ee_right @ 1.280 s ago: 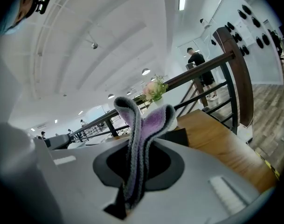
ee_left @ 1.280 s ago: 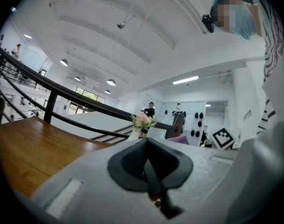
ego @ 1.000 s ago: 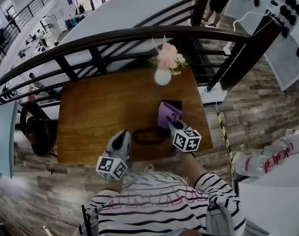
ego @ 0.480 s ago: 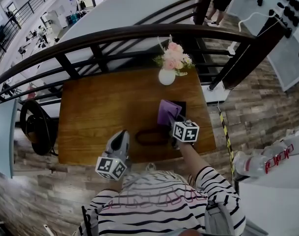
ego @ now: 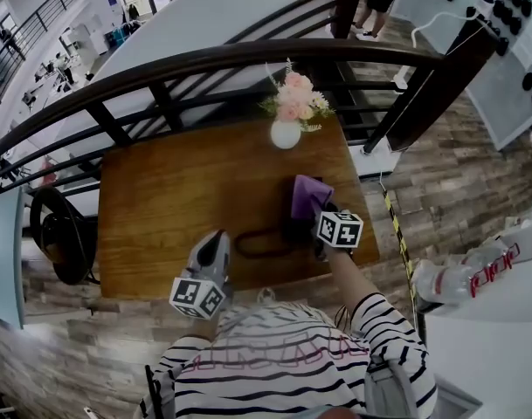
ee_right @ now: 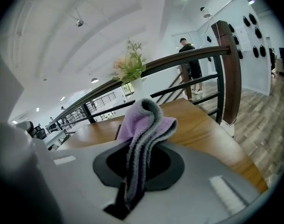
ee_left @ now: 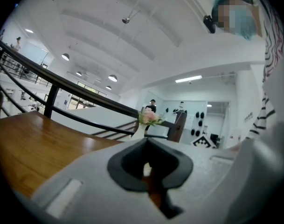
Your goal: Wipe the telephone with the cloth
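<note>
Shifted toward 1 o'clock in the head view, the right tool (ego: 318, 219) holds the purple cloth (ego: 307, 195) at 3 o'clock of the telephone (ego: 264, 243) on the tabletop (ego: 178, 199). Left gripper view: the left tool (ee_left: 148, 168) has its jaws together, empty. Right gripper view: jaws clamped on the cloth.

The purple cloth (ego: 309, 195), clamped in the right claw (ego: 320, 218), is draping over the telephone (ego: 293, 231) just ahead of the claw, hiding most of it; only a dark edge (ee_right: 118, 130) is showing beside the cloth. The person's striped shirt (ego: 274, 356) is covering the desk's (ego: 178, 199) near edge behind the claw.
</note>
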Action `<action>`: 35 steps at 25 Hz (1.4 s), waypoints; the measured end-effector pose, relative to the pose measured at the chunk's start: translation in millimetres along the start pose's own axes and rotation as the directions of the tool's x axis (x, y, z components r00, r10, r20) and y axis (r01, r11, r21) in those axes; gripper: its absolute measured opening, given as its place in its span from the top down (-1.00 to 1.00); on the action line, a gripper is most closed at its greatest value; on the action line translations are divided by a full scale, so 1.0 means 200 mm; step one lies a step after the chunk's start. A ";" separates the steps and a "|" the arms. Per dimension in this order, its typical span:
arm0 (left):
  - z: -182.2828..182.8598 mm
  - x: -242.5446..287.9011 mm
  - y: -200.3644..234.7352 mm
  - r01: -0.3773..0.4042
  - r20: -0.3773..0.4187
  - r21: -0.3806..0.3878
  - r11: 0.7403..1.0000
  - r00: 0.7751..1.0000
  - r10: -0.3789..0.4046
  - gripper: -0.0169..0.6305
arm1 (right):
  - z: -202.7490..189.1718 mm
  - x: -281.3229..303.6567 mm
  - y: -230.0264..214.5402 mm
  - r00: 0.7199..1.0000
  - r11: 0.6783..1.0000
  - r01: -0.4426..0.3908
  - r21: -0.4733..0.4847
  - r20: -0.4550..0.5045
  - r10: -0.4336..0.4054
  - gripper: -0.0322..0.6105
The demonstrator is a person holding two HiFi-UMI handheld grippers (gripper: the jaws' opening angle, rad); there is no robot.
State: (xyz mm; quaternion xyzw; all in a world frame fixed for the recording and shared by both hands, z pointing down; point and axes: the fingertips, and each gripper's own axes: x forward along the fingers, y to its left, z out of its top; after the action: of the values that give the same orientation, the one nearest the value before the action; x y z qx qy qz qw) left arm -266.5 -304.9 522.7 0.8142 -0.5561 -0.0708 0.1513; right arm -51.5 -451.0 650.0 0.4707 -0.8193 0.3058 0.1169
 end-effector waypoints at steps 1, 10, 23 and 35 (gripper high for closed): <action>0.00 0.01 0.00 0.002 -0.001 0.000 1.000 1.000 -0.002 0.94 | 0.00 -0.02 -0.03 1.000 1.000 0.013 0.001 0.002 -0.013 0.79; -0.01 0.05 -0.08 0.035 -0.007 -0.007 0.999 0.999 -0.035 0.94 | 0.02 -0.17 -0.29 0.991 0.991 0.133 0.024 0.020 -0.133 0.79; -0.02 0.02 -0.14 0.034 0.005 -0.004 0.999 0.999 -0.034 0.94 | 0.06 -0.30 -0.09 0.995 0.999 0.017 0.047 0.098 -0.022 0.79; -0.01 -0.13 -0.10 -0.031 0.031 -0.015 0.999 0.999 0.031 0.94 | -0.13 -0.17 0.42 0.979 0.978 -0.206 0.021 0.018 0.205 0.79</action>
State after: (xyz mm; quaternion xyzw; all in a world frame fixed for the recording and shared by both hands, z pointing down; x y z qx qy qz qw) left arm -256.6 -274.3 517.1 0.8031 -0.5705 -0.0849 0.1496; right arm -106.9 -380.1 622.1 0.3872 -0.8609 0.3218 0.0729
